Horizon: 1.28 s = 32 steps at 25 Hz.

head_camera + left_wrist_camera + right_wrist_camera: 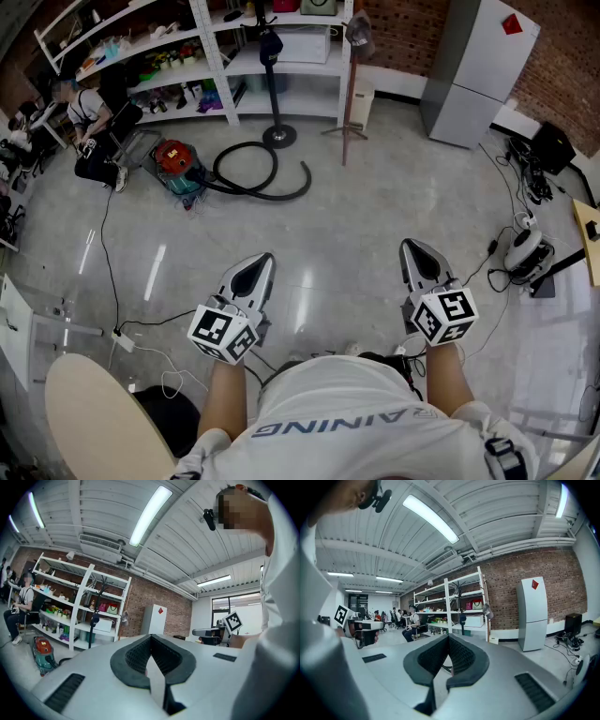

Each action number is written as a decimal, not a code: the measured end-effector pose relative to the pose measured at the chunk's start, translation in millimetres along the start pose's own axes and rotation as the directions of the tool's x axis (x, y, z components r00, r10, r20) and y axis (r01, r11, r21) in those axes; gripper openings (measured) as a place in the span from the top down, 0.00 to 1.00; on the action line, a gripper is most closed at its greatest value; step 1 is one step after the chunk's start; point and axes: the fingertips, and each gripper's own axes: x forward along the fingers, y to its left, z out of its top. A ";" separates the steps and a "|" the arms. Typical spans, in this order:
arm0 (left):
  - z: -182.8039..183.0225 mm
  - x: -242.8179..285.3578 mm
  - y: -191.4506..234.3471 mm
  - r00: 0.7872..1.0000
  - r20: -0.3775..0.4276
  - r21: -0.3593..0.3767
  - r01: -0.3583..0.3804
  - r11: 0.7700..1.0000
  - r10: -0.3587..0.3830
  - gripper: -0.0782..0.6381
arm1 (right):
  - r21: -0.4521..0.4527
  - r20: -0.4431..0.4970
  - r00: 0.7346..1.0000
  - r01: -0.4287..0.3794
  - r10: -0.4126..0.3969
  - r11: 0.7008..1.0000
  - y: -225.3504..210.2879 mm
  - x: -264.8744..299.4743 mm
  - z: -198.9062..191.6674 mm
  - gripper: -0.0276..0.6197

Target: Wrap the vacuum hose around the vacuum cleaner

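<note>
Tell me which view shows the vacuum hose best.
Head view: the whole vacuum hose lies looped on the floor by the vacuum cleaner. Left gripper view shows barely a stub; right gripper view, none clearly.

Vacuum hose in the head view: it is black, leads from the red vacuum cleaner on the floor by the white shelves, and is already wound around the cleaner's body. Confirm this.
Wrong on the winding. The head view shows the black vacuum hose lying loose on the floor in an open loop to the right of the red vacuum cleaner, by the white shelves. None of it wraps the body.
</note>
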 end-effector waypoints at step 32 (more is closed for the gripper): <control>-13.0 65.5 -49.3 0.995 -0.041 0.013 -0.088 0.996 0.089 0.87 | 0.060 -0.060 0.991 -0.116 0.120 0.991 -93.1 -3.8 -30.4 0.94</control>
